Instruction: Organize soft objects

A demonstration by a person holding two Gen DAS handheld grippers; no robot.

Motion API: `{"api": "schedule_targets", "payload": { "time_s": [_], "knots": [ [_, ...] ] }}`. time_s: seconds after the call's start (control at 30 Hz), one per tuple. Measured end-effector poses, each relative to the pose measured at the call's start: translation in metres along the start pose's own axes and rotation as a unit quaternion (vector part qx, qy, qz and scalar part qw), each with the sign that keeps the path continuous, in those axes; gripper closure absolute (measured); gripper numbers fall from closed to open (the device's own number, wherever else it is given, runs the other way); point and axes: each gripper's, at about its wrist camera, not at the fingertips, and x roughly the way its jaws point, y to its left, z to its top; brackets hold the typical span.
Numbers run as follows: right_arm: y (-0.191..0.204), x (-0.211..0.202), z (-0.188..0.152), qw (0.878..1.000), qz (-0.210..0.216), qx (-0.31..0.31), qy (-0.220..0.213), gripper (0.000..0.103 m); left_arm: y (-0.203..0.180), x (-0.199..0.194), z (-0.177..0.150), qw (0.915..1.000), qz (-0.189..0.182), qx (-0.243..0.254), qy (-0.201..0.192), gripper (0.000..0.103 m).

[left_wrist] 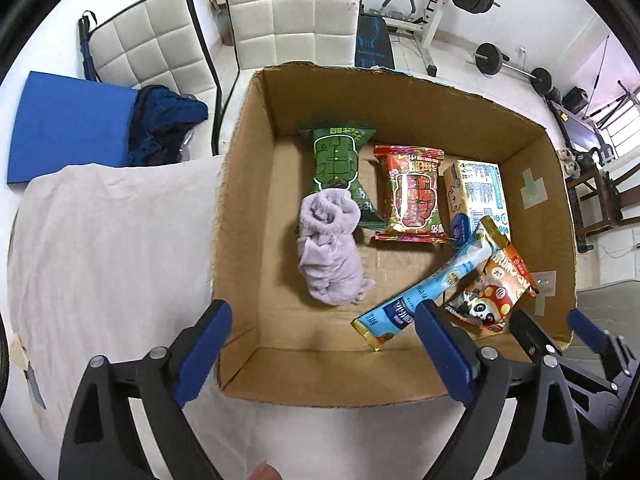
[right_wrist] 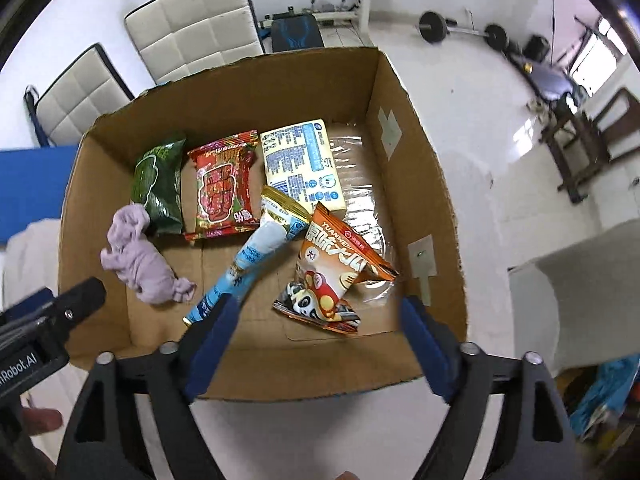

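The cardboard box (left_wrist: 256, 208) sits on the cloth-covered bench (left_wrist: 112, 240), and everything else is placed against it. Inside, along its far wall, lie 3 packets: green (left_wrist: 340, 160), red (left_wrist: 412, 196) and white (left_wrist: 476, 196). Toward its left wall rests the purple sock bundle (left_wrist: 330, 254). Near its front wall, the blue tube (right_wrist: 244, 268) leans beside the orange snack bag (right_wrist: 336, 272). Both the left tool (left_wrist: 320, 354) and right tool (right_wrist: 316, 342) hover released and empty over the front wall. A good pick likely closes across the sock bundle's middle, clear of the green packet.
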Motion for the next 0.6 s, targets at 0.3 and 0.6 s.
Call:
{"api": "schedule_targets", "payload": {
  "time_s": [0.3, 0.6],
  "knots": [
    [0.002, -0.025, -0.008, 1.0, -0.011, -0.022, -0.019, 0.0, 0.0, -0.023, -0.014, 0.9996, 0.015, -0.002, -0.023, 0.009],
    [-0.008, -0.078, -0.024, 0.999, 0.008, -0.02, -0.048, 0.0, -0.007, -0.086, -0.045, 0.9977, 0.014, -0.001, -0.067, 0.009]
  ]
}}
